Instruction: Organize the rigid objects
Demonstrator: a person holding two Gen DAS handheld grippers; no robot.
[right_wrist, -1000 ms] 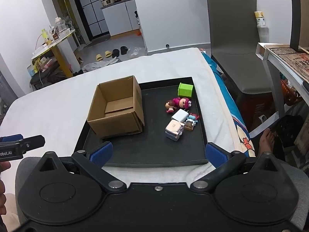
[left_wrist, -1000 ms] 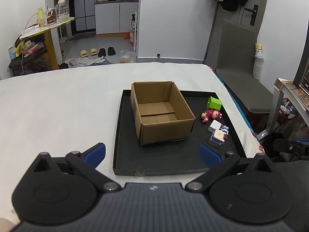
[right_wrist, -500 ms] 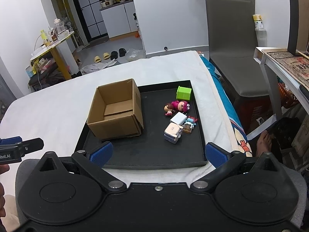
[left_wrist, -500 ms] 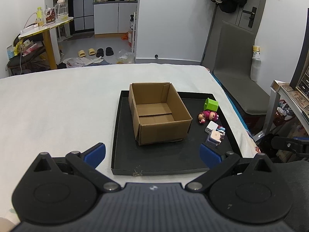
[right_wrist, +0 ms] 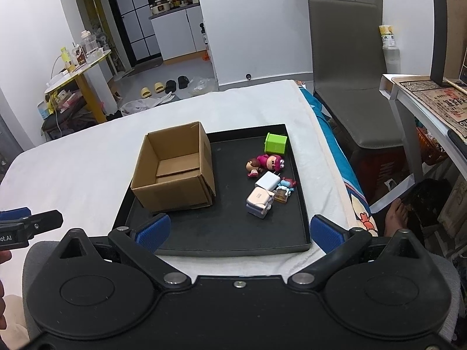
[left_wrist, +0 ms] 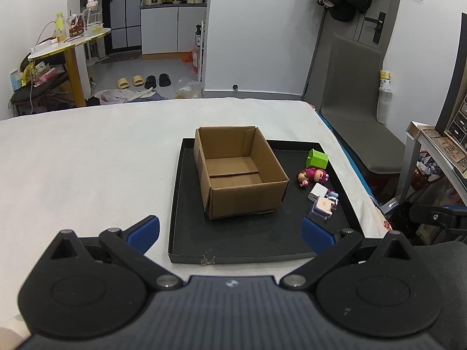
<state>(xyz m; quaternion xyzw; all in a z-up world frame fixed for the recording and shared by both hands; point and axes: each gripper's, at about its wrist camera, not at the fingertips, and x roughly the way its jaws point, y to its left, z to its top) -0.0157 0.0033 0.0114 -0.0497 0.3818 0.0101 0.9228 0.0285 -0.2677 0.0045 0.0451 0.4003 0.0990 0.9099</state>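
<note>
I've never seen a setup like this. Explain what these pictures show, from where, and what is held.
There is no robot: a person holds a two-finger gripper in each hand, with a camera on each looking along its blue fingers. One picture comes from the left gripper, the other from the right gripper. Both are open and hold nothing. On the white surface lies a black tray. On it stands an empty cardboard box, and to its right lie a green cube, a pink doll, a white charger and a few other small items.
</note>
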